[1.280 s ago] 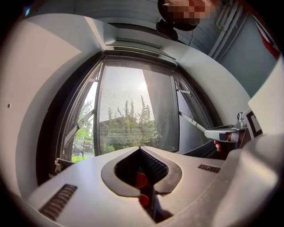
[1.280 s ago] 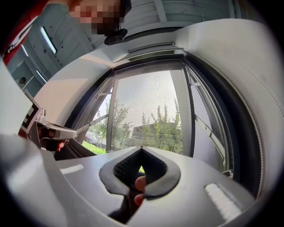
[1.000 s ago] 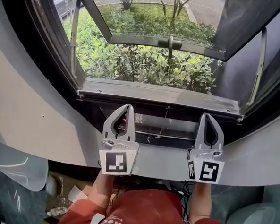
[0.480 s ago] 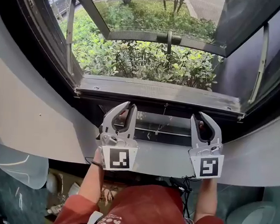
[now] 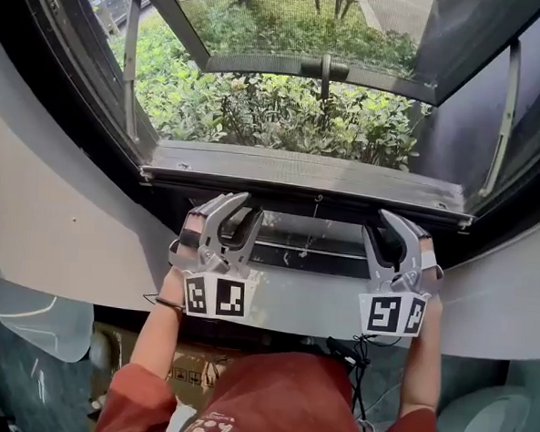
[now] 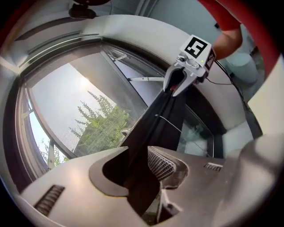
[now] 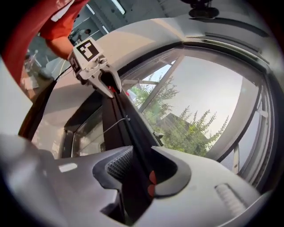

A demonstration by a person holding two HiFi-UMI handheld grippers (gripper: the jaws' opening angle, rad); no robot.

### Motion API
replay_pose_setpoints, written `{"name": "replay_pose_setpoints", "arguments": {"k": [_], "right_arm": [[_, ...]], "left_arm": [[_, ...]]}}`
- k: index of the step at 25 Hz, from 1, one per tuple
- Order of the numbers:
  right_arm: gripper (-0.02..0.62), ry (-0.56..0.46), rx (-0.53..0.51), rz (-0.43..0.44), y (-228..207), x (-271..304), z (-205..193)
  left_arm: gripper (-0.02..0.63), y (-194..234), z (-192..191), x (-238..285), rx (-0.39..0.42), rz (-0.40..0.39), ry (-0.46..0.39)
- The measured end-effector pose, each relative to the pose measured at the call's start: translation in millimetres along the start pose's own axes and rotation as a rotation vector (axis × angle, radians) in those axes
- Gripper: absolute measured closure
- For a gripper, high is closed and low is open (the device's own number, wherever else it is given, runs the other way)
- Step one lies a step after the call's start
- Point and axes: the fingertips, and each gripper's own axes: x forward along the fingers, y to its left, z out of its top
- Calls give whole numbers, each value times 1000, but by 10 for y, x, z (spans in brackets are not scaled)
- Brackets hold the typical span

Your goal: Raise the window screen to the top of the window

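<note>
Setting: an indoor room of office or commercial type, at garden level. Ahead of the fingers, a dark-framed window with an outward-opening sash faces dense green shrubs. Below the fingers, a curved pale grey wall panel runs under the sill. Lower still lie a brown cardboard box and loose black cables. Behind the fingers, the right gripper view shows long white ceiling strip lights.

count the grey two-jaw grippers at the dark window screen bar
2. The grey two-jaw left gripper straddles the dark window-screen bar toward its left, the right gripper toward its right; both sets of jaws are opening with the bar between them. None seems hidden.
</note>
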Motion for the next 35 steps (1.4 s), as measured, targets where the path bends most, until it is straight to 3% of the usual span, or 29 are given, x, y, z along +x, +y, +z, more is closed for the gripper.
{"name": "replay_pose_setpoints", "arguments": {"k": [4,7,16,22,26,35], "right_arm": [[428,91,-169,24,14,47,-154],[426,150,-228,57,45,85,-293],[426,153,-201,98,44,91,-300],[434,152,-199,90,18,93,-292],[449,146,-158,90,31,101,-298],[451,117,-160,103,51,64,-293]], "left_arm": [[477,-10,-86,44,114,-40,59],[464,-33,-175,87,178,-82,112],[459,-34,-241,209,363,-108,176],[459,-26,-212,214,319,-126,175],[462,-48,-216,216,244,-142,157],[462,-66,-237,182,273,-188,155]]}}
